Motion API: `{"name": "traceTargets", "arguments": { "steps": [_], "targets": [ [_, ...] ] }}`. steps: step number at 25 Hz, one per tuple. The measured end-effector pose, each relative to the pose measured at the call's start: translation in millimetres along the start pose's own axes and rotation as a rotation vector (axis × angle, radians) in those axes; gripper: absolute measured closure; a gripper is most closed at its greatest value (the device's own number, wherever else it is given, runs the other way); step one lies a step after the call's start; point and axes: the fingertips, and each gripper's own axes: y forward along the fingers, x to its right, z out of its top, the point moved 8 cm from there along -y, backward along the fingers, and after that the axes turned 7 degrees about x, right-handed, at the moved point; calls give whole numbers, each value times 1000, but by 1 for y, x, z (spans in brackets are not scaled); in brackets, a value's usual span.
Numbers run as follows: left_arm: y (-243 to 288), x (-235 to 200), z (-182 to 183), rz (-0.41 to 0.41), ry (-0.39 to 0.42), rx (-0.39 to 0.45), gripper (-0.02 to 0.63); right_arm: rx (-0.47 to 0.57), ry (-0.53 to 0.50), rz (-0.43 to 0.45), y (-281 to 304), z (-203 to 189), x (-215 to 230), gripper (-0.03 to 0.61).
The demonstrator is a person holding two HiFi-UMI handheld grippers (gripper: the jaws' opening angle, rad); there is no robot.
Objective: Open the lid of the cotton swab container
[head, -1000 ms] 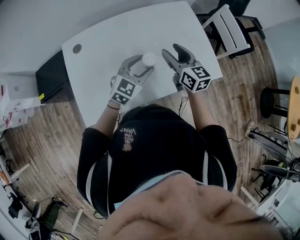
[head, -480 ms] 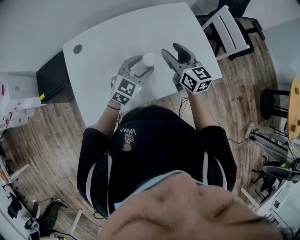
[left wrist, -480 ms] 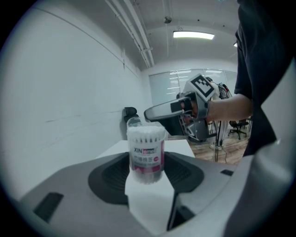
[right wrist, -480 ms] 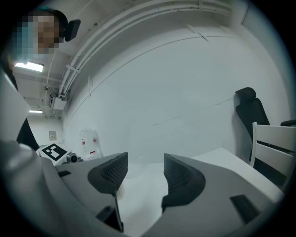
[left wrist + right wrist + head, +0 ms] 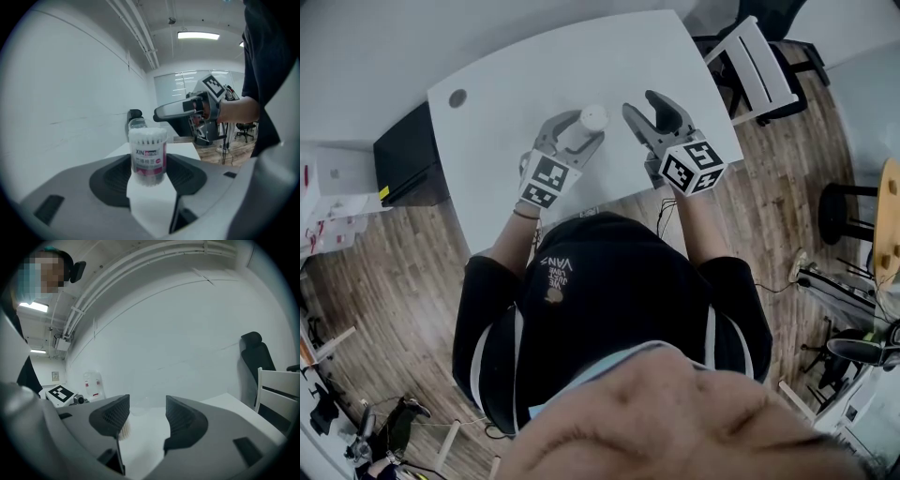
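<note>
On the near half of the white table (image 5: 506, 84), the left gripper (image 5: 577, 131) clamps the cotton swab container (image 5: 592, 117) upright between its pads. From overhead only the container's white top shows. The left gripper view adds its pink label and packed swab tips. Just right of it, apart, the right gripper (image 5: 642, 103) hangs with fingers parted. Its own view shows nothing gripped, only a whitish ribbed edge behind the pad at that view's left.
</note>
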Motion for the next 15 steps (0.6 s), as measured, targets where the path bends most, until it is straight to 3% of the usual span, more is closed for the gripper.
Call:
{"name": "traceTargets", "arguments": {
  "steps": [7,15],
  "targets": [
    [-1,-6,5,24,-14,10,373,12,-30,39,-3,-1,-8,330],
    [-4,-14,11,55,-31,24,373,-31,-149,57,-5,-5,-19,330]
  ]
}}
